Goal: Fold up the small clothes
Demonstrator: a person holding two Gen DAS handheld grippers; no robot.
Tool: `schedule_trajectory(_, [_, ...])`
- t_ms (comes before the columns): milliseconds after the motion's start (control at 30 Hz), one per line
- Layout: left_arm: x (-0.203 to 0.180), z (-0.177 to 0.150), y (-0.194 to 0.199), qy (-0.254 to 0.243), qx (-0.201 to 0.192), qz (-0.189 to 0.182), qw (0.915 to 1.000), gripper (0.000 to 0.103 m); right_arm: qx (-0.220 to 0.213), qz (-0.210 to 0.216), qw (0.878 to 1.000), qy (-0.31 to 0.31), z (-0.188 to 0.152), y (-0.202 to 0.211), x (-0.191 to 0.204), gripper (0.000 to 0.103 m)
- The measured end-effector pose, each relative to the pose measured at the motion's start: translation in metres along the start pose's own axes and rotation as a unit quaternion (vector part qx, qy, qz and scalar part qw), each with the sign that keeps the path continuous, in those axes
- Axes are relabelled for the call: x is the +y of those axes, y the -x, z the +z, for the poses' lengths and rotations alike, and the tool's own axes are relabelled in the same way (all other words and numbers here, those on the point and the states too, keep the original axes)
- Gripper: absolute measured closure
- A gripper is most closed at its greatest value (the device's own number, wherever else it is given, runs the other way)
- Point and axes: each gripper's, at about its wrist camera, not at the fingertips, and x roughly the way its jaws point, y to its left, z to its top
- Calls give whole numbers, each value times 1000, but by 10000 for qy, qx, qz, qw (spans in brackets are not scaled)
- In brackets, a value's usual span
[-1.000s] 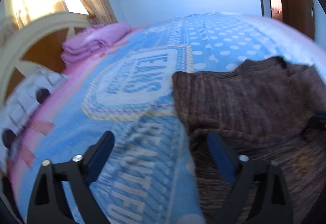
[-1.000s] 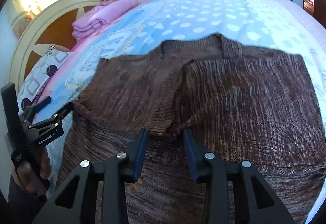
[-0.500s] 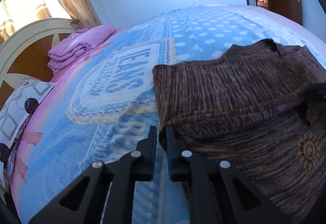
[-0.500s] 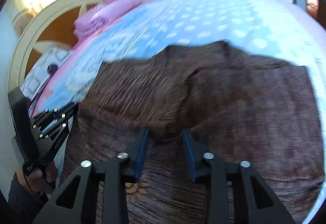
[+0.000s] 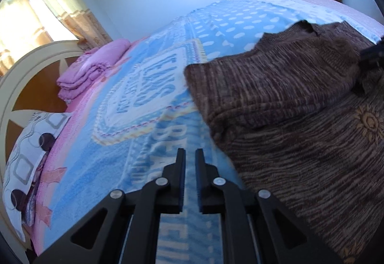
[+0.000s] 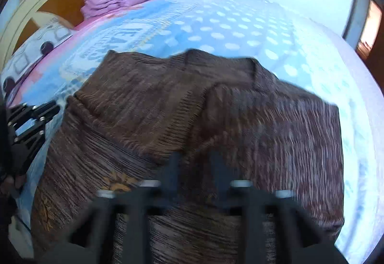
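Far off to the left of your left gripper (image 5: 189,156) a patterned pillow (image 5: 28,144) leans by the cream headboard (image 5: 14,86), and a folded pink blanket (image 5: 96,69) sits ahead and to the left of it. Your left gripper hangs over the blue printed bedspread (image 5: 148,95) with its jaws closed to a narrow slit and nothing between them. The brown knit sweater (image 5: 288,107) lies just to the right of it, its near edge close beside the fingertips but apart from them, one sleeve folded across the body. Further right, your right gripper (image 6: 195,163) is over the middle of the sweater (image 6: 192,107). Its jaws stand partly apart, having just been opening, and the picture is blurred, so you cannot tell whether any knit is caught between the pads. To its left, your left gripper (image 6: 51,107) shows at the sweater's edge.
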Motion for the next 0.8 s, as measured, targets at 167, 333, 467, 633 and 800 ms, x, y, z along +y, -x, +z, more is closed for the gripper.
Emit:
schedule_trajectory(167, [3, -13, 25, 153, -19, -233, 9996, 56, -164, 127, 9998, -73, -24, 15, -3, 51])
schedule_trajectory(333, [-11, -28, 39, 95, -100, -341, 9993, 36, 288, 349, 9965, 703, -41, -16, 35, 51])
schedule_trajectory(467, [-12, -36, 43, 248, 102, -374, 9989, 36, -251, 726, 9952, 605, -31, 16, 45, 51])
schedule_trajectory(633, [-7, -49, 51, 468, 164, -345, 9982, 35, -80, 694, 9976, -25, -9, -5, 26, 51])
schedule_trajectory(800, [-7, -63, 60, 627, 299, -373, 9969, 35, 168, 390, 9991, 34, -8, -25, 32, 51])
